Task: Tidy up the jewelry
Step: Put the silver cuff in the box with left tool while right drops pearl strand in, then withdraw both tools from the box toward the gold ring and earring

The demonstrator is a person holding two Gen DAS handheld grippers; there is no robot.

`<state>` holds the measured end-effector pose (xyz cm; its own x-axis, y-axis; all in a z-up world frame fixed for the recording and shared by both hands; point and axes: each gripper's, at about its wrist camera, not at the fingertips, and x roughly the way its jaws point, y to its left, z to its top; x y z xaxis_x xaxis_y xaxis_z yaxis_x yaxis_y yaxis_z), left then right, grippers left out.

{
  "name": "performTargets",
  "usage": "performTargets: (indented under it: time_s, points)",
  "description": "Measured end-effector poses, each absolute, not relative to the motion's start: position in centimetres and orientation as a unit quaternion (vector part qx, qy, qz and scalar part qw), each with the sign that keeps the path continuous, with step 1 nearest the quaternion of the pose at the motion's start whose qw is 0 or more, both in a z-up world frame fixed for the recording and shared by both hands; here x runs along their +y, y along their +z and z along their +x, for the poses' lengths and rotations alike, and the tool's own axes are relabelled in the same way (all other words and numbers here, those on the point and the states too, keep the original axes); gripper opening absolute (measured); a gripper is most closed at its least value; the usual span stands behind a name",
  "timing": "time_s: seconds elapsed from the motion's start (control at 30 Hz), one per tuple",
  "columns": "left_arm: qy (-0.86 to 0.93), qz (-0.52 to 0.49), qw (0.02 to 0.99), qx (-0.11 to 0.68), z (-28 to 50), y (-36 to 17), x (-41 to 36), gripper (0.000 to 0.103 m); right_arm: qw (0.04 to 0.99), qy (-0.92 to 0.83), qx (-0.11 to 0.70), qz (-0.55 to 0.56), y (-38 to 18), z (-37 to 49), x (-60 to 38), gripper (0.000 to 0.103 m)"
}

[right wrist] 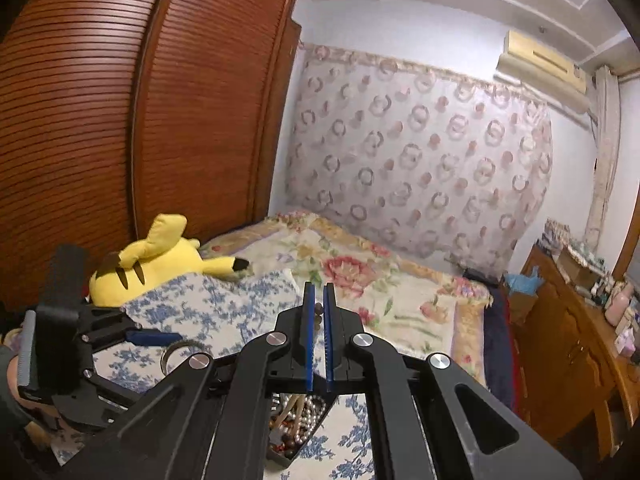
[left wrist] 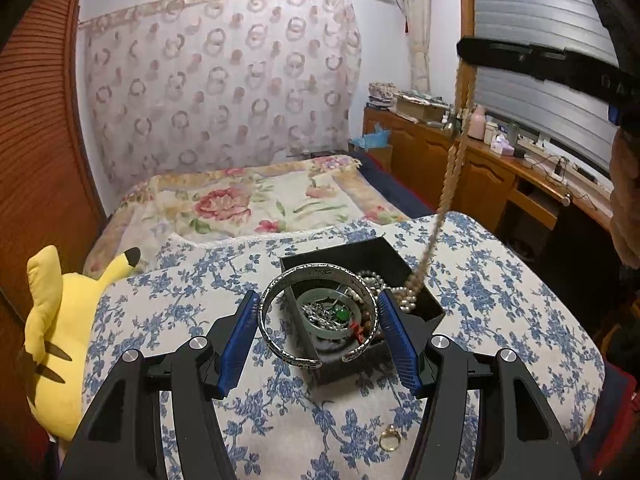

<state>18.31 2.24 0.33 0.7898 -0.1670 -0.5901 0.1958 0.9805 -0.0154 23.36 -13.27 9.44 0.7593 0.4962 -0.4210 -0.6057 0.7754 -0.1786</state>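
My left gripper [left wrist: 318, 306] is shut on a silver cuff bangle [left wrist: 280, 280], held between its blue pads over the near edge of a black jewelry box [left wrist: 428, 304]. The box holds a green jade bangle [left wrist: 310, 324], a silver chain with a green stone, pearls [left wrist: 404, 298] and brown beads. My right gripper [right wrist: 319, 300] is shut on a beige bead necklace [left wrist: 450, 176], which hangs taut from the gripper at the top right of the left wrist view down into the box. A gold ring [left wrist: 390, 439] lies on the blue floral cushion [left wrist: 500, 300].
A yellow Pikachu plush [left wrist: 60, 340] lies left of the cushion, next to a wooden wardrobe [right wrist: 120, 120]. A floral bedspread [left wrist: 248, 200] lies beyond. A cluttered wooden desk [left wrist: 480, 160] stands at the right.
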Motion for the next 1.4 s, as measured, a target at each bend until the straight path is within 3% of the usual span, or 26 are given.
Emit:
performTargets:
  time_s: [0.47, 0.53, 0.57, 0.6, 1.03, 1.4]
  points:
    - [-0.097, 0.035, 0.936, 0.335, 23.2, -1.9, 0.2, 0.058, 0.906, 0.298, 0.269, -0.135, 2.9, 25.9, -13.1, 0.006]
    - [-0.098, 0.035, 0.935, 0.339, 23.7, -2.2, -0.1, 0.058, 0.906, 0.294, 0.272, -0.135, 2.4, 26.0, -13.2, 0.013]
    - [-0.099, 0.034, 0.934, 0.341, 24.0, -2.3, -0.2, 0.058, 0.906, 0.294, 0.274, -0.133, 2.3, 26.0, -13.4, 0.024]
    - [-0.101, 0.034, 0.933, 0.343, 24.3, -2.4, -0.3, 0.058, 0.906, 0.296, 0.274, -0.130, 2.2, 26.0, -13.6, 0.027]
    - [-0.101, 0.031, 0.924, 0.366, 26.6, -4.5, -1.3, 0.058, 0.905, 0.289, 0.292, -0.114, -0.7, 24.8, -16.7, 0.028]
    - [-0.101, 0.029, 0.935, 0.340, 23.7, -3.0, -0.1, 0.064, 0.899, 0.300, 0.305, -0.094, -3.1, 23.4, -18.4, 0.028]
